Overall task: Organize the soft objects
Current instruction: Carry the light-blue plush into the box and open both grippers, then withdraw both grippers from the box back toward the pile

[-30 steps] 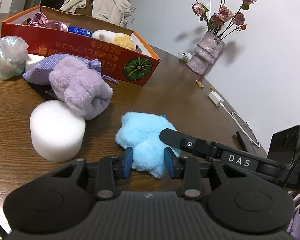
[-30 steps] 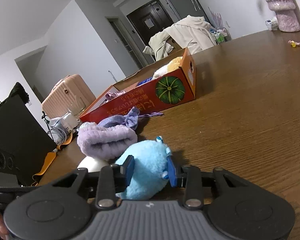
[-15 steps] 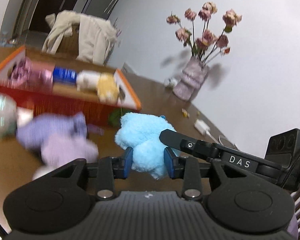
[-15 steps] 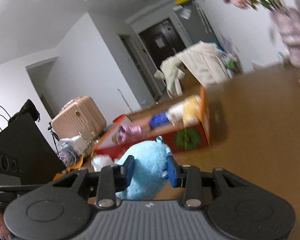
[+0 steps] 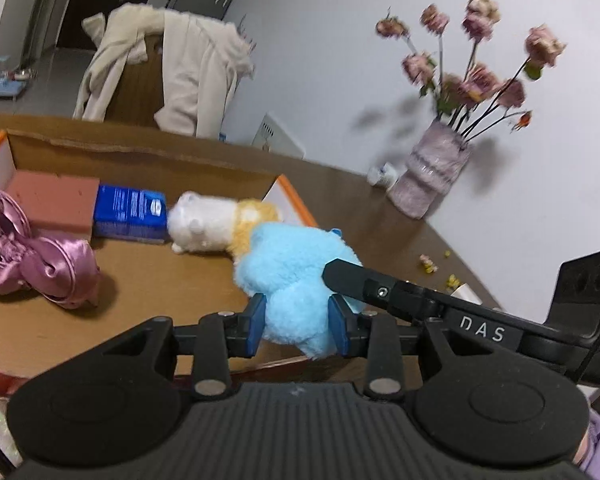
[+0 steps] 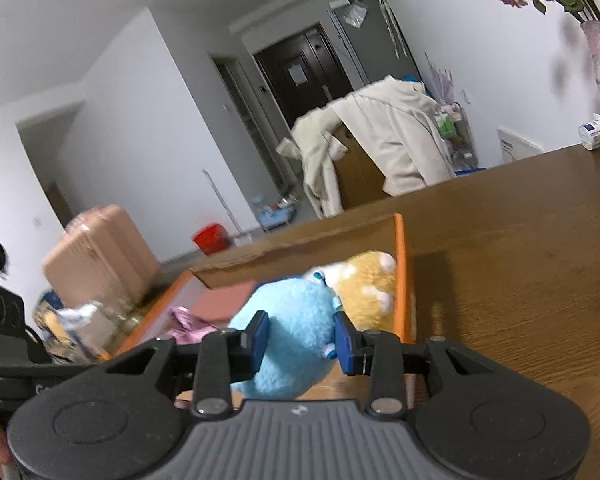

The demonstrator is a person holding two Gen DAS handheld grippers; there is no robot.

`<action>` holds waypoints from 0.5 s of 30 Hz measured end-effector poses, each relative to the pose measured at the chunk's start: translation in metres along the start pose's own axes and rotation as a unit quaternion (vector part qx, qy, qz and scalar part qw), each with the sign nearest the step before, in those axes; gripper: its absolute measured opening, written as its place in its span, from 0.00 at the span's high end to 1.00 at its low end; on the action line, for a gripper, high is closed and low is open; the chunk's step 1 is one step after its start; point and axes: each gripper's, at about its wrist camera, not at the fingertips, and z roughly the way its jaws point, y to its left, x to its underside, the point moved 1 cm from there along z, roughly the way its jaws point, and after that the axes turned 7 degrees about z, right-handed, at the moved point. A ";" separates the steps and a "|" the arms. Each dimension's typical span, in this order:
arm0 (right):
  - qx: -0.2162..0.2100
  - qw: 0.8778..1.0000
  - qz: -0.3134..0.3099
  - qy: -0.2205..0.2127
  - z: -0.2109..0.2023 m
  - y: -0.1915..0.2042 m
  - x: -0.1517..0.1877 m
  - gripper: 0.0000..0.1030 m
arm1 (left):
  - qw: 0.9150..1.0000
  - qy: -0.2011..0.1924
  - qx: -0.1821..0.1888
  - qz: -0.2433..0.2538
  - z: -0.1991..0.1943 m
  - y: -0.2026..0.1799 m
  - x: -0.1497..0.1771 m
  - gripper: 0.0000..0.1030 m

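Both grippers, left (image 5: 296, 322) and right (image 6: 301, 342), pinch the blue plush toy (image 5: 296, 276) above the cardboard box (image 5: 140, 264); uneven release could drop it outside.

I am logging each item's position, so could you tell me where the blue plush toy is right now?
In both wrist views the blue plush toy is held between both grippers above the cardboard box's right end, beside the white-and-yellow plush.

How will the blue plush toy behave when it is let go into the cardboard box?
The blue plush toy dents between both grippers' pads, so it is probably soft and light. It bulges past the left gripper and right gripper, so it will likely flop, not roll, beside the yellow plush.
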 end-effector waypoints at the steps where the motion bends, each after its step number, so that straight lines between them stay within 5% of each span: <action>1: 0.008 1.000 -0.004 0.001 0.003 -0.002 0.001 0.64 | 1.000 0.002 -0.003 0.001 0.004 0.003 0.003 0.67; 5: 0.047 0.998 -0.048 -0.021 0.001 0.003 0.007 0.64 | 1.000 0.000 -0.010 0.008 0.003 0.007 0.006 0.64; 15: 0.035 0.995 -0.074 -0.063 -0.060 0.025 -0.003 0.64 | 0.996 -0.051 -0.061 0.040 -0.069 -0.012 -0.002 0.55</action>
